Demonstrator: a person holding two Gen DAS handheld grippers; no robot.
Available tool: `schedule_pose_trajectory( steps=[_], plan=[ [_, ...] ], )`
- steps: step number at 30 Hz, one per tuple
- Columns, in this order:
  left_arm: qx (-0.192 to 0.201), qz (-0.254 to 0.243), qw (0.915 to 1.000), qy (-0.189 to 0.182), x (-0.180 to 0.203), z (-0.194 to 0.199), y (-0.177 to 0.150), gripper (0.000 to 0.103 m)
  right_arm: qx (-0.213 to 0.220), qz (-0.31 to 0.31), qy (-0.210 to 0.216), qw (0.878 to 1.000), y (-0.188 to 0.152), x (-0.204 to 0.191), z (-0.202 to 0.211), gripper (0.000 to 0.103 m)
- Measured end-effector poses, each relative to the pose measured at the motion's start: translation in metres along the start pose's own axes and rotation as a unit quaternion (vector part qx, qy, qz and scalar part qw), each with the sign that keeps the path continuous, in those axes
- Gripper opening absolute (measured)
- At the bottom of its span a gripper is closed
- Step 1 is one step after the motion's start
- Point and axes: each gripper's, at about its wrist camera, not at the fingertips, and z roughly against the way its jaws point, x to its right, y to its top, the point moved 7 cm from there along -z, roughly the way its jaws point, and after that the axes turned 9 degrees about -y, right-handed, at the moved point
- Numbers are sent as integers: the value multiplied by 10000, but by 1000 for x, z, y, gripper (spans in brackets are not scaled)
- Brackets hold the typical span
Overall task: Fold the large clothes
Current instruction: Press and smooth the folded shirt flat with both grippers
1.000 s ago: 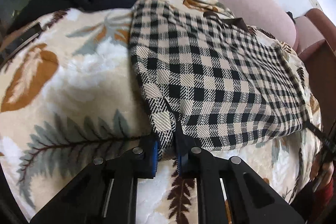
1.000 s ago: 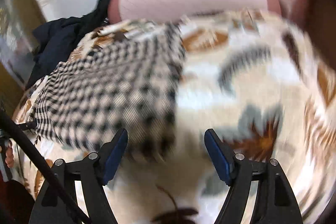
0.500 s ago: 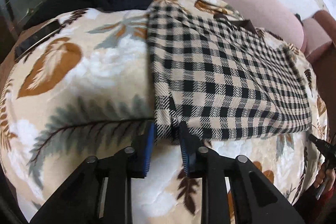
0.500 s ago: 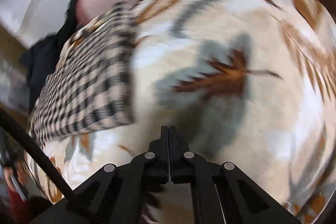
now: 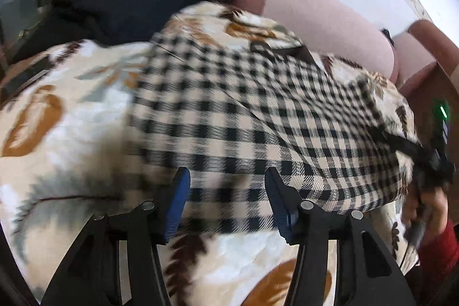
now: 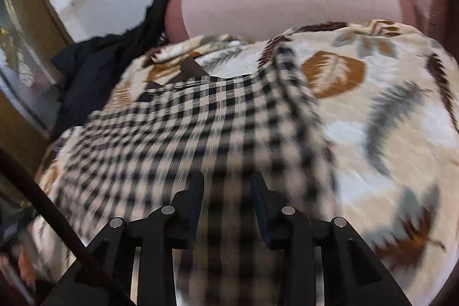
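Checked garment part-folded on the leaf-print blanket

The checked garment (image 5: 243, 116) lies flat as a folded panel on the blanket (image 5: 71, 111). The left hand-held gripper (image 5: 226, 201) gapes wide, holding nothing; the right hand-held gripper (image 6: 228, 208) stands half-open astride its near edge. Further folds likely remain.

No text, label, brand or number can be read in either wrist view. The checked garment (image 5: 258, 116) and the leaf-print blanket (image 5: 71, 111) carry only pattern, and both are partly blurred. The one sign-like mark is a small green light (image 5: 443, 111) on a dark device at the right edge of the left wrist view; it bears no legible characters.
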Motion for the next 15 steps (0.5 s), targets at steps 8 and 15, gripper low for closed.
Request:
schedule_pose_trajectory(
  steps=[8, 15],
  plan=[
    [-380, -364, 9984, 216, 2, -44, 1, 57, -226, -380, -2001, 9788, 43, 99, -45, 38],
    [-346, -132, 9991, 209, -4, -36, -2, 59, 61, -1041, -1699, 9799, 36, 148, 26, 44]
  ],
)
